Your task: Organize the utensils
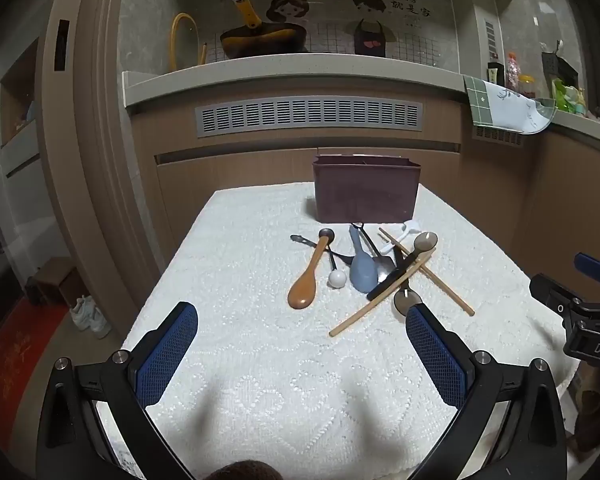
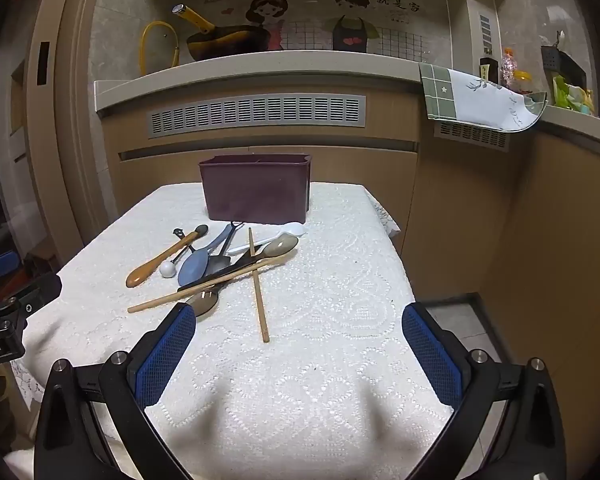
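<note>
A dark purple utensil holder point(image 1: 366, 188) point(image 2: 256, 190) stands at the far side of the white lace tablecloth point(image 1: 260, 360) point(image 2: 320, 360). In front of it lies a pile of utensils: a brown wooden spoon point(image 1: 306, 286) point(image 2: 156, 264), a blue-grey spoon point(image 1: 362, 268) point(image 2: 194, 264), two wooden chopsticks point(image 1: 380, 300) point(image 2: 259, 292), translucent grey spoons point(image 1: 424, 242) point(image 2: 282, 246), a white-ball utensil point(image 1: 337, 279) point(image 2: 167, 269) and a white spoon point(image 2: 292, 230). My left gripper point(image 1: 302, 332) is open and empty, short of the pile. My right gripper point(image 2: 300, 332) is open and empty, near a chopstick's end.
A kitchen counter point(image 1: 292, 68) with a yellow-handled pan point(image 1: 260, 36) runs behind the table. A green checked towel point(image 1: 504, 106) point(image 2: 472, 98) hangs off the counter at right. The table's right edge drops to the floor point(image 2: 452, 320). Shoes point(image 1: 90, 314) lie on the floor left.
</note>
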The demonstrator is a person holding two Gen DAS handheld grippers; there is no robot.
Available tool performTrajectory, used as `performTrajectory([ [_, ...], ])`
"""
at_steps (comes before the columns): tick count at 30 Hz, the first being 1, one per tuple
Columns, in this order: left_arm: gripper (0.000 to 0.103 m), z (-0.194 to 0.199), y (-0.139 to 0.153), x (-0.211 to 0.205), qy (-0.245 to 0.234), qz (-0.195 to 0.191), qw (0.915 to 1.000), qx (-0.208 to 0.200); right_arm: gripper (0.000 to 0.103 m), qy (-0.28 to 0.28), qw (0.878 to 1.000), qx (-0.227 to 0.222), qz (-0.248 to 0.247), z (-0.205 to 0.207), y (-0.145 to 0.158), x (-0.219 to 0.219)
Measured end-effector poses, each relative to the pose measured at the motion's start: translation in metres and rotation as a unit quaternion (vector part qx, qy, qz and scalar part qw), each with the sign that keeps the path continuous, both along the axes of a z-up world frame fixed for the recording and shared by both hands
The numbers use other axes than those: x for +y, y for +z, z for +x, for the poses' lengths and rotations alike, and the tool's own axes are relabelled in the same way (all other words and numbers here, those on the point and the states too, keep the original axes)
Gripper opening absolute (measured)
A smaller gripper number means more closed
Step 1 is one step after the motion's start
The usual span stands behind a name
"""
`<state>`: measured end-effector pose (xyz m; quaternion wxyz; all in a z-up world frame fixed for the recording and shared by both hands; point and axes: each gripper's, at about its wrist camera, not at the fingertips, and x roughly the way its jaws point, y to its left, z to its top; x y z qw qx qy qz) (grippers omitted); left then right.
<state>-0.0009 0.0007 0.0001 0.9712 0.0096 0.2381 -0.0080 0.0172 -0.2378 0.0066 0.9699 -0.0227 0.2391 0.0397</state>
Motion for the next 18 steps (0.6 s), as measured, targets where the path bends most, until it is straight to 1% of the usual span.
performTrajectory([
  [5,0.103,0.000,0.000,0.002,0.001,0.000,1.0000,0.006,0.103,-0.004,1.000,0.002,0.001,0.000,0.003,-0.005],
  [8,0.103,-0.002,0.001,0.004,0.002,0.000,1.0000,0.008,0.103,-0.003,1.000,0.003,0.000,0.003,-0.006,0.004],
  [9,0.103,0.005,-0.004,0.003,0.001,-0.001,0.9999,0.013,0.103,-0.002,1.000,0.006,0.000,0.006,-0.008,0.006],
  [11,0.103,0.006,-0.006,0.001,0.004,0.001,0.9998,0.018,0.103,-0.002,1.000,0.008,0.000,0.007,-0.010,0.011],
  [18,0.103,0.006,-0.010,0.003,0.005,-0.001,0.9997,0.025,0.103,0.003,1.000,0.011,0.005,0.004,-0.007,0.003],
])
